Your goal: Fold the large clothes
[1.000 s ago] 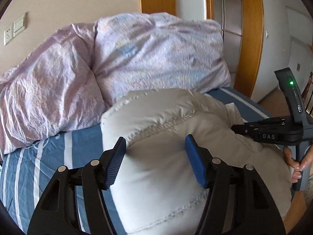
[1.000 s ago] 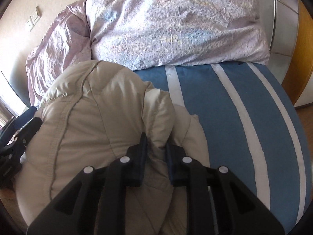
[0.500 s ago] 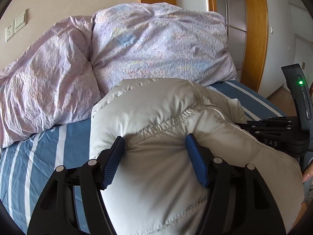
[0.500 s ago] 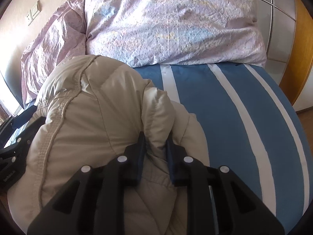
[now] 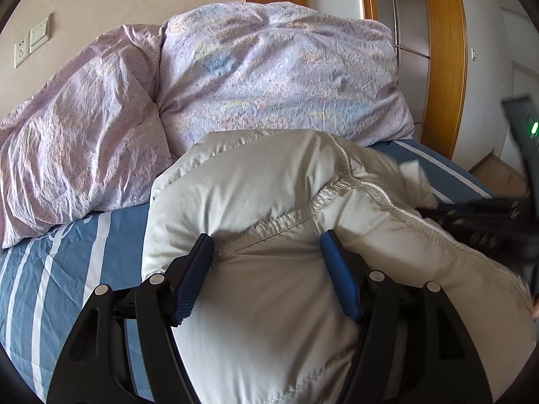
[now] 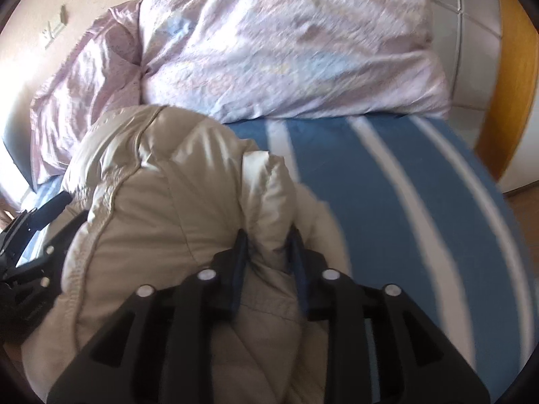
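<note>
Now the right gripper [image 6: 266, 256] is loosening, its jaws just widening around a fold of the beige puffer jacket [image 5: 269, 202] bundled on the striped bed [image 6: 387, 202]; the left gripper [image 5: 267, 269] is straddling the padding, fingers apart, suggesting release.

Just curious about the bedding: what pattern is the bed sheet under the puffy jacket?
Blue with white stripes; the bed sheet shows best in the right wrist view.

Both tongs — left tongs [image 5: 267, 252], right tongs [image 6: 267, 247] — black webbed arms, silver screws, ribbed blue pads [image 5: 193, 277].
</note>
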Tool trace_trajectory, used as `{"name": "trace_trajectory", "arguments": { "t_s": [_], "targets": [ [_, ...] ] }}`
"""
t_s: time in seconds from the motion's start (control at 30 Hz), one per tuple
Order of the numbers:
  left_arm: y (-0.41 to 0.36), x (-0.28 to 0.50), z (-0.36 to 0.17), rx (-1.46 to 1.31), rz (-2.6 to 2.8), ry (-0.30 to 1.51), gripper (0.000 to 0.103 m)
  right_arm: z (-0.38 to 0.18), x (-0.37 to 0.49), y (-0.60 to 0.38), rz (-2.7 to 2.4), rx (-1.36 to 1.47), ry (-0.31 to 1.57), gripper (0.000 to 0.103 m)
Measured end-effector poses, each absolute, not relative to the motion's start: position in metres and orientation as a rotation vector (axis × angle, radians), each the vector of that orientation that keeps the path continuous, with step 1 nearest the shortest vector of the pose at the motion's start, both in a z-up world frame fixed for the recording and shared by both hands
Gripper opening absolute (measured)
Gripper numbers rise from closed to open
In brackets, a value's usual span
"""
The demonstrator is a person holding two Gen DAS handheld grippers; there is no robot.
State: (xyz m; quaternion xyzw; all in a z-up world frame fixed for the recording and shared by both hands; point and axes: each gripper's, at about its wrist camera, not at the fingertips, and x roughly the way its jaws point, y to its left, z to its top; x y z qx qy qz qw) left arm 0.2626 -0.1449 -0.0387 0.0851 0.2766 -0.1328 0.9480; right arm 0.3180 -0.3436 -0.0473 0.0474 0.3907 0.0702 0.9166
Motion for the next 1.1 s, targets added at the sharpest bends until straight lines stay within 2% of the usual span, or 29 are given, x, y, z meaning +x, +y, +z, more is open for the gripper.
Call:
{"name": "trace_trajectory", "arguments": {
  "t_s": [0.03, 0.13, 0.23, 0.43, 0.7, 1.1],
  "targets": [
    [-0.145, 0.263, -0.038, 0.174, -0.268, 0.564, 0.068, -0.034, 0.313, -0.348, 0.109, 0.098, 0.782, 0.046],
    [-0.145, 0.262, -0.037, 0.172, -0.265, 0.565, 0.068, 0.005, 0.294, -0.357, 0.129, 0.164, 0.677, 0.052],
    [-0.144, 0.263, -0.036, 0.165, -0.259, 0.568, 0.068, 0.013, 0.302, -0.336, 0.188, 0.134, 0.709, 0.051],
    [-0.143, 0.262, -0.035, 0.154, -0.252, 0.568, 0.069, -0.018, 0.335, -0.310, 0.161, 0.079, 0.798, 0.052],
    [-0.145, 0.262, -0.036, 0.167, -0.238, 0.562, 0.069, -0.044, 0.333, -0.316, 0.154, 0.082, 0.759, 0.059],
    [-0.151, 0.261, -0.041, 0.172, -0.216, 0.537, 0.069, -0.060, 0.336, -0.319, 0.175, 0.111, 0.725, 0.061]
  ]
}}
